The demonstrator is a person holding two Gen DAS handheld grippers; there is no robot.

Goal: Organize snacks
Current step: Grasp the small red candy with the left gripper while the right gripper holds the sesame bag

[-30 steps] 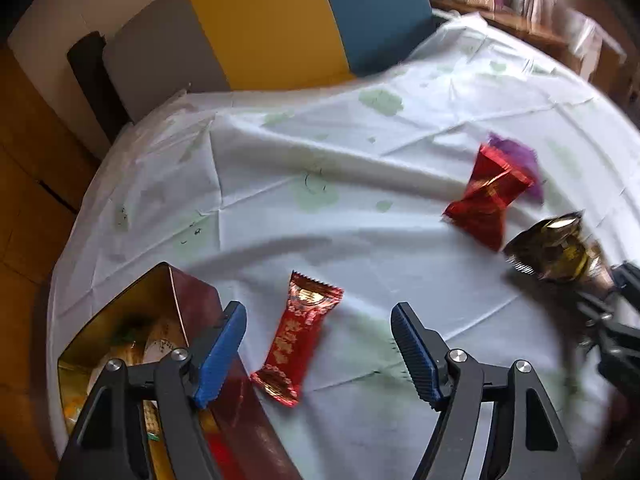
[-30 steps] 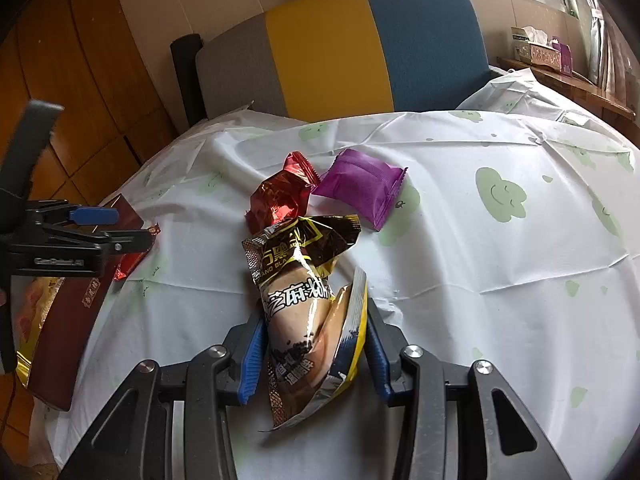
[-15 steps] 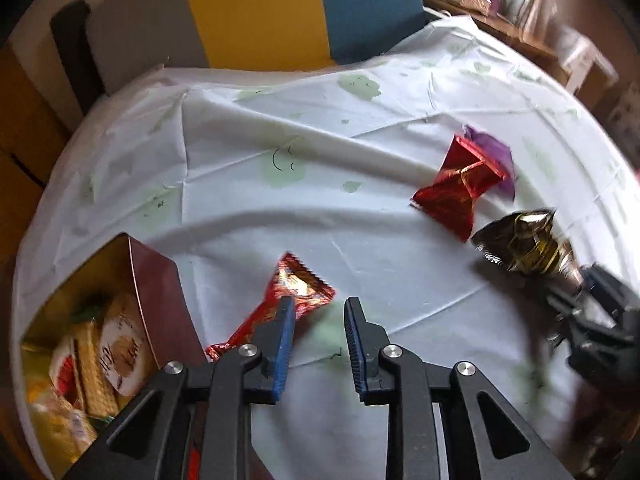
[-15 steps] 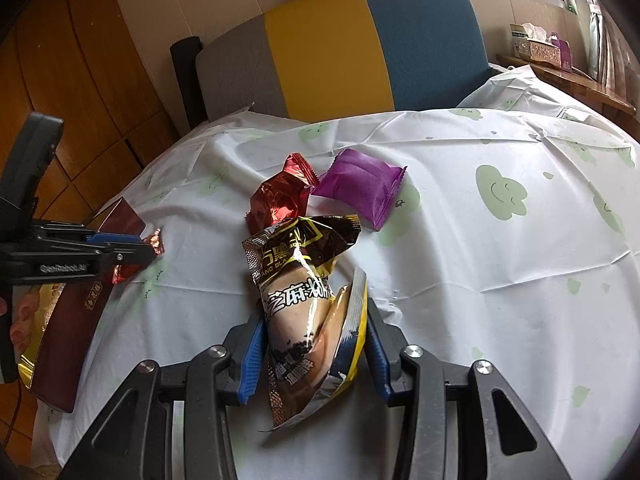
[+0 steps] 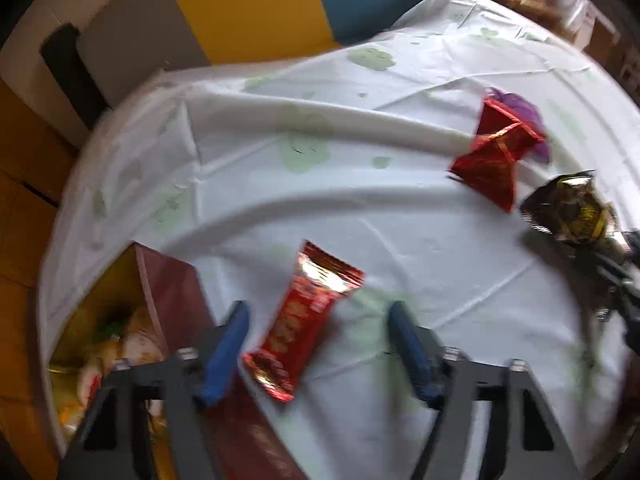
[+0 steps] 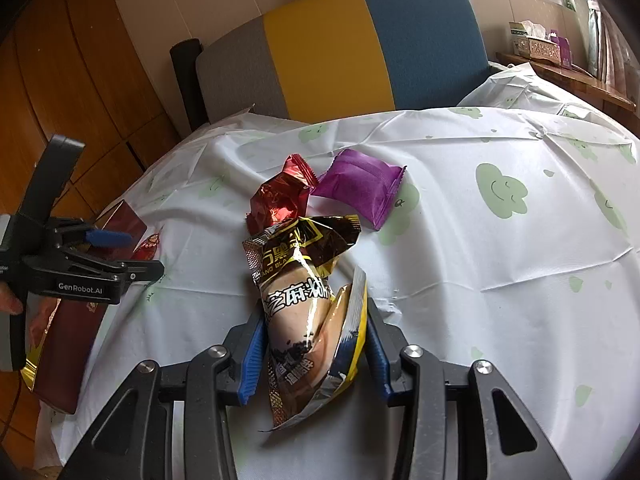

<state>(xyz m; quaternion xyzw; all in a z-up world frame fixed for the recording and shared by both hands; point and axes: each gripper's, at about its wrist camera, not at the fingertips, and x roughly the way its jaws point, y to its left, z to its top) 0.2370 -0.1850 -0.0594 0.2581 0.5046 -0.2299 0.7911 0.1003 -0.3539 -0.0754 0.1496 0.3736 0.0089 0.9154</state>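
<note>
My left gripper [image 5: 318,344] is open above a small red candy packet [image 5: 306,320] that lies on the white tablecloth between its fingers, beside the dark red box [image 5: 176,304] with several snacks inside. My right gripper [image 6: 314,344] is shut on a black and gold sesame snack bag [image 6: 308,300], which also shows at the right of the left wrist view [image 5: 572,212]. A crumpled red packet [image 6: 280,200] and a purple packet [image 6: 360,186] lie just beyond the bag. The left gripper [image 6: 112,252] shows at the left of the right wrist view, over the box [image 6: 68,344].
The round table has a white cloth [image 6: 500,280] with green smiley prints. A grey, yellow and blue chair back [image 6: 340,52] stands behind it. A wooden shelf with tissue boxes [image 6: 536,44] is at the far right. Wooden panels [image 6: 60,100] are at the left.
My left gripper, nearly shut half a second ago, has opened wide again over the small red packet. The right gripper and its bag have not moved.
</note>
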